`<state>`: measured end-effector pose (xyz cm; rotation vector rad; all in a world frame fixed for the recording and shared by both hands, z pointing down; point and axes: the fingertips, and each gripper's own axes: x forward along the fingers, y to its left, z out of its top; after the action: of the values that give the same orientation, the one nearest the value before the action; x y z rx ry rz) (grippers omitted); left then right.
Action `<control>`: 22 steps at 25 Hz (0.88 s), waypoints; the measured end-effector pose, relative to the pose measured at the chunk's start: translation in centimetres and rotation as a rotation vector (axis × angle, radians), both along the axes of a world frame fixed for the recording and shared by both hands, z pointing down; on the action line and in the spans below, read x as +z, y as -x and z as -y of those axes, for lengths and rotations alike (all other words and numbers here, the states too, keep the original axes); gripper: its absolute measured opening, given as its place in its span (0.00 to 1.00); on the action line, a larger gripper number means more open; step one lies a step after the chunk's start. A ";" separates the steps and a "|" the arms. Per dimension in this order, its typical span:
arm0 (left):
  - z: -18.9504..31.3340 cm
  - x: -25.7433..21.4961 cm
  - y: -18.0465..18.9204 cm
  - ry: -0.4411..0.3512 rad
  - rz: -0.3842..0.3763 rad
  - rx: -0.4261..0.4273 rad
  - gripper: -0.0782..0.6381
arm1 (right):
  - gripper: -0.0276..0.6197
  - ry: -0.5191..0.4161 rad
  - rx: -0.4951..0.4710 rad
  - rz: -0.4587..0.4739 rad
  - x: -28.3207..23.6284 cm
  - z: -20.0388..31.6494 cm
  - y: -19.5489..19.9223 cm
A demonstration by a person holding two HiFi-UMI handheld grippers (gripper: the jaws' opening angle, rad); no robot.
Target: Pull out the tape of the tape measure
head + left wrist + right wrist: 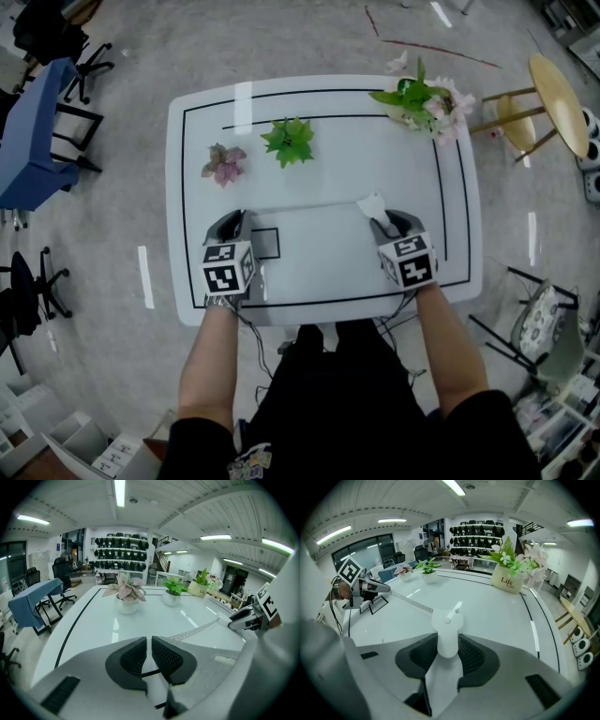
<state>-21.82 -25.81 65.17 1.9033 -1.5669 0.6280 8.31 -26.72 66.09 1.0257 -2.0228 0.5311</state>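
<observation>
Over the near edge of the white desk (328, 169), the right gripper (448, 648) squeezes the tape measure (447, 620) so it stays put. The left gripper (149, 645) pinches the thin tape (197, 631), so it stretches along that edge.

The tape measure (447, 634) has a white, rounded plastic case with a small tab projecting from its top. The case is clamped upright between the fingers (472, 657) of the right gripper (448, 644). The tape (412, 601), a narrow pale strip with printed graduations, is extended in a straight line across the white worktop (487, 606). Its free end is pinched in the left gripper (149, 644).
</observation>
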 end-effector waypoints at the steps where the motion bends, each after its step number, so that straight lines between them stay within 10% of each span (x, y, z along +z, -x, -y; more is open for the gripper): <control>1: 0.0 0.0 0.0 -0.002 0.002 -0.001 0.16 | 0.25 -0.002 -0.002 0.006 0.0 0.0 0.0; 22: 0.2 -0.3 -1.0 -0.024 -0.036 0.038 0.29 | 0.27 -0.026 -0.037 -0.012 -0.4 -0.3 0.3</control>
<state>-20.83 -25.98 64.87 1.9554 -1.5251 0.5901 8.01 -26.40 65.73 1.0031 -2.0387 0.4789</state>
